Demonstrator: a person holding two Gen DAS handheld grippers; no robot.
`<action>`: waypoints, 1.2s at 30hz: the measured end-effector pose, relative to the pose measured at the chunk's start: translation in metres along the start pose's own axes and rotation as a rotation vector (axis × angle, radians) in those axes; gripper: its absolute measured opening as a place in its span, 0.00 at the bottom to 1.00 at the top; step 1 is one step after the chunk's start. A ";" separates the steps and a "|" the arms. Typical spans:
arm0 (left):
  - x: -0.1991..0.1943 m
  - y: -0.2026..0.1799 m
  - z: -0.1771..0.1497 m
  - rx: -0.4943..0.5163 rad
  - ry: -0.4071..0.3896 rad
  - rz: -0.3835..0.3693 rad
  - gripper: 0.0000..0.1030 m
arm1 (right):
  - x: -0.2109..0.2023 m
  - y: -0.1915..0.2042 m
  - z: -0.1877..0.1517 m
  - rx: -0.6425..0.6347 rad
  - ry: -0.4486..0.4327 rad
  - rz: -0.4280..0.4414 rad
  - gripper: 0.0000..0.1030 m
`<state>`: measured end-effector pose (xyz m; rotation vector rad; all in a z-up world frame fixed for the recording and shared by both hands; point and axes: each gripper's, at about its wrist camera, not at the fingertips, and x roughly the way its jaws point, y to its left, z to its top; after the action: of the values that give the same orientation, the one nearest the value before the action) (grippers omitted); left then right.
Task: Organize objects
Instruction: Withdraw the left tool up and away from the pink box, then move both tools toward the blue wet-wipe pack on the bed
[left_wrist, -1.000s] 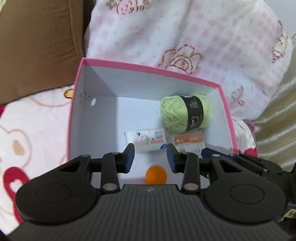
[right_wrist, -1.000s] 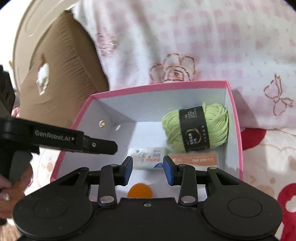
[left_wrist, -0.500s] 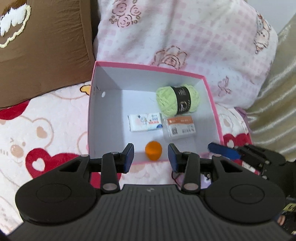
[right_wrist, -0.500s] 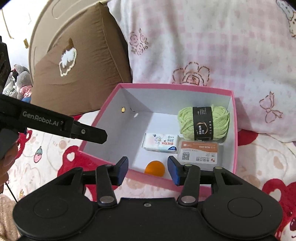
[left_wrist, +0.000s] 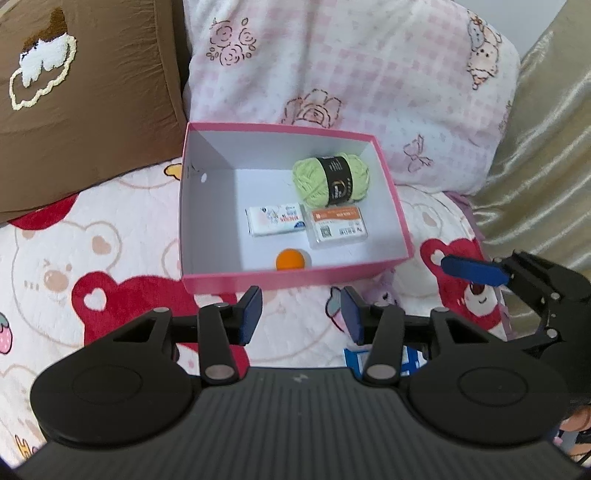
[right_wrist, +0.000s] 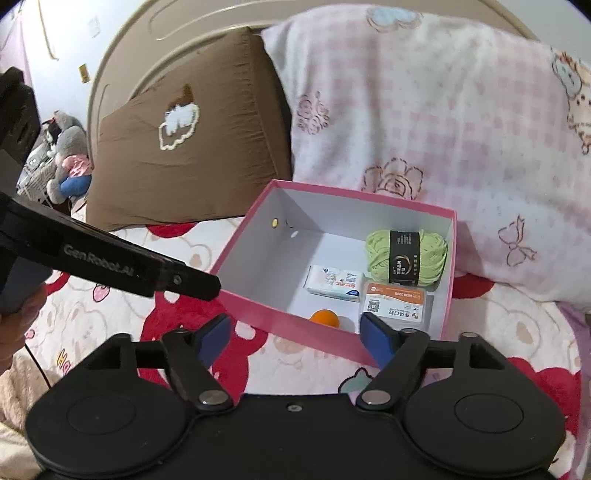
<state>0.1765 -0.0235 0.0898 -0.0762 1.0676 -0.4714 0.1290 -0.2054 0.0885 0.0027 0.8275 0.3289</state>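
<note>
A pink box (left_wrist: 295, 279) (right_wrist: 288, 320) with white inside walls sits on the bed. In it lie a green yarn ball (left_wrist: 330, 180) (right_wrist: 406, 256), a white tissue pack (left_wrist: 276, 218) (right_wrist: 334, 281), an orange-labelled clear case (left_wrist: 338, 226) (right_wrist: 395, 302) and an orange ball (left_wrist: 291, 259) (right_wrist: 325, 318). My left gripper (left_wrist: 301, 319) hangs above the box's near side, jaws opening, nothing between them. My right gripper (right_wrist: 295, 339) is also over the near rim, jaws opening wide and empty. Its blue fingertip (left_wrist: 472, 270) shows at the right of the left wrist view.
A brown cushion (left_wrist: 81, 96) (right_wrist: 184, 155) and a pink checked pillow (left_wrist: 351, 74) (right_wrist: 424, 110) lie behind the box. A bear-print blanket (left_wrist: 92, 266) covers the bed. Gold fabric (left_wrist: 535, 147) is at the right. A plush toy (right_wrist: 66, 158) sits far left.
Both grippers have pulled up and back from inside the box, which now shows whole. Their jaws have spread, the right far more. The orange ball stays on the box floor.
</note>
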 end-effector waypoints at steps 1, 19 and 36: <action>-0.004 -0.002 -0.003 0.007 -0.001 0.000 0.48 | -0.004 0.003 -0.001 -0.008 -0.002 -0.002 0.82; -0.034 -0.027 -0.053 0.076 -0.043 0.027 0.77 | -0.042 0.022 -0.036 -0.063 0.097 -0.051 0.90; -0.002 -0.047 -0.098 0.155 0.067 0.110 0.85 | -0.056 0.008 -0.082 -0.069 0.185 -0.112 0.90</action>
<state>0.0761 -0.0485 0.0570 0.1354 1.0917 -0.4581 0.0316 -0.2243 0.0743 -0.1398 0.9949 0.2546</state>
